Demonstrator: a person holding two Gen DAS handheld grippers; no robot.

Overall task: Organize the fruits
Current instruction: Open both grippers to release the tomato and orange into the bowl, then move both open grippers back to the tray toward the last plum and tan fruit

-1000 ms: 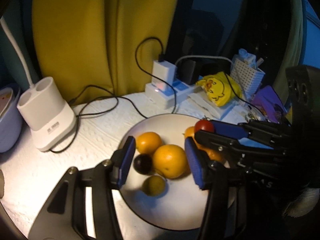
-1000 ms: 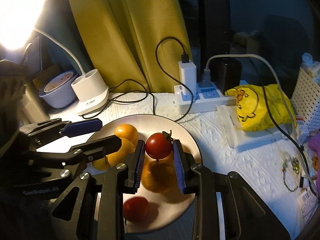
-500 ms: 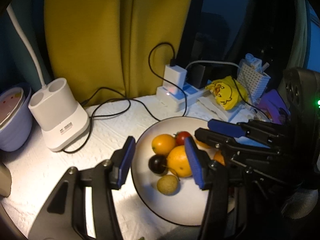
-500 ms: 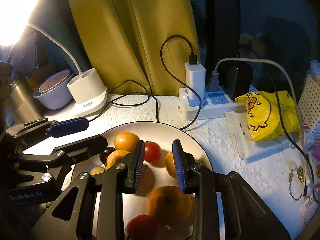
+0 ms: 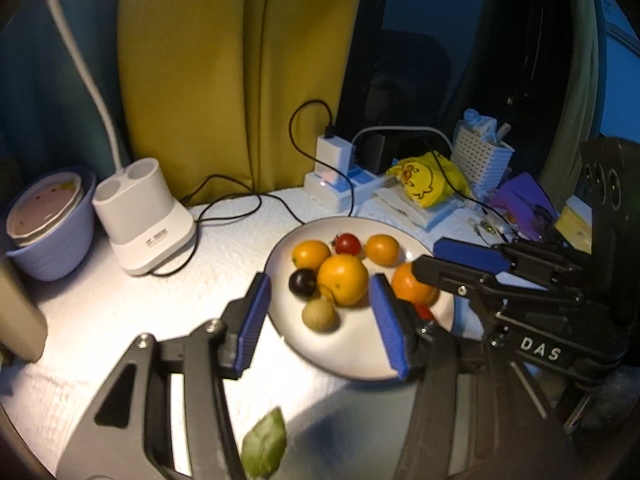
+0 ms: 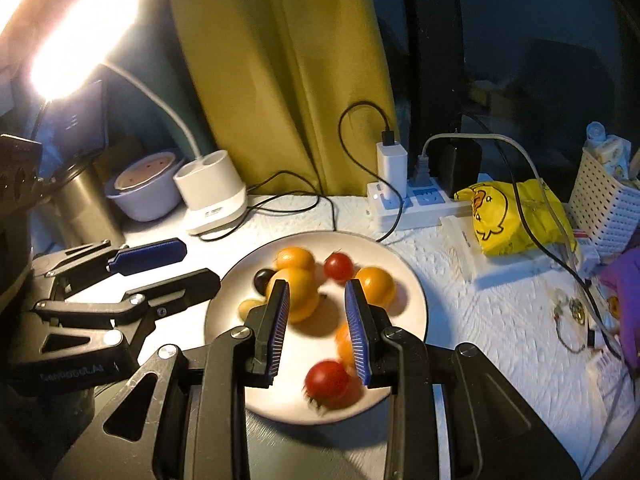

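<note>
While both grippers hang over the plate (image 6: 360,240), neither holds anything. L gripper (image 5: 320,284): jaws moderately wide, pads clear of the fruit, nothing gripped. R gripper (image 6: 317,286): jaws pulled in narrow, as tight as they go, w/ a small gap showing and nothing in it.

Seen btwn the L pads, lying on the plate: big orange (image 5: 343,279), dark plum (image 5: 303,283) touching its left side, small yellow-green fruit (image 5: 319,315) just in front. Behind them are a 2nd orange (image 5: 311,255), tomato (image 5: 347,243) and 3rd orange (image 5: 382,249). A 4th orange (image 5: 412,290) sits at the plate's right, partly behind the R gripper's fingers. Near tomato (image 6: 326,378) is blurred, at the front rim by another orange.

All fruit is on the plate, which sits on a white textured cloth (image 5: 100,320). Leaf (image 5: 264,446) lies off the plate, at the front edge. Lamp base (image 5: 146,216) and bowl (image 5: 48,232) are at left, power strip (image 6: 404,206), duck bag (image 6: 508,216) and basket (image 5: 482,160) at back right, yellow curtain (image 6: 288,80) behind.
</note>
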